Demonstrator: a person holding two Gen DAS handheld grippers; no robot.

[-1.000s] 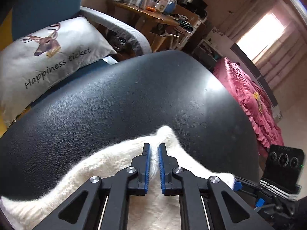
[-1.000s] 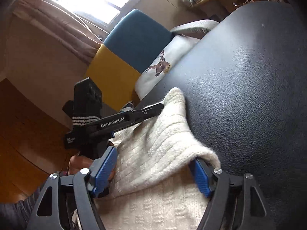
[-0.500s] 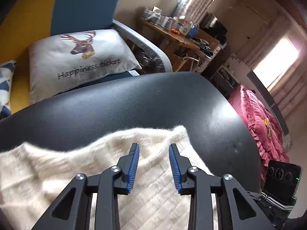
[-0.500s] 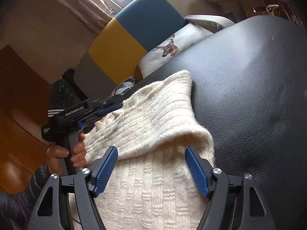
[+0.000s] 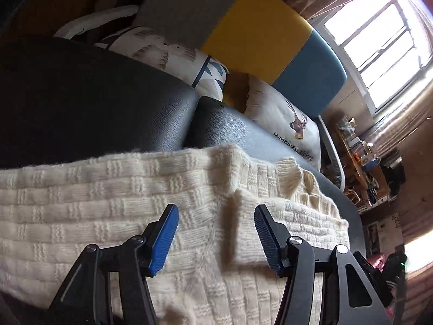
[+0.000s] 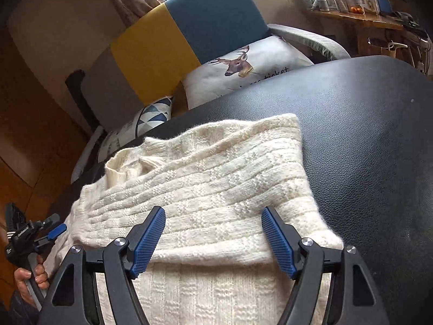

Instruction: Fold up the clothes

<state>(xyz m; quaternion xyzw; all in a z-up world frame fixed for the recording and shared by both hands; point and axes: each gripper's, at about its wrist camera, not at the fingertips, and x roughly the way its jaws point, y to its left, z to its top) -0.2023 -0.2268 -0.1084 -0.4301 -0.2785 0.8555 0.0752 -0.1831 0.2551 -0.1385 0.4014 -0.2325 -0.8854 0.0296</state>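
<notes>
Now | my left claw (image 5: 216,233) — pinching a second ago — gapes, right claw (image 6: 213,235) too, both empty | cream sweater (image 6: 216,178) mid-frame on black table (image 6: 365,135) | fold laid — next one due.

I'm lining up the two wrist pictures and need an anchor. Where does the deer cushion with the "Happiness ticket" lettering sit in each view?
Left wrist view: the deer cushion lies right of centre, tilted, beyond the black leather surface and the cream knit sweater.
Right wrist view: the deer cushion sits upper centre, its lower edge hidden behind the leather.
Shared landmark: the yellow-and-blue chair back directly behind the cushion.
</notes>
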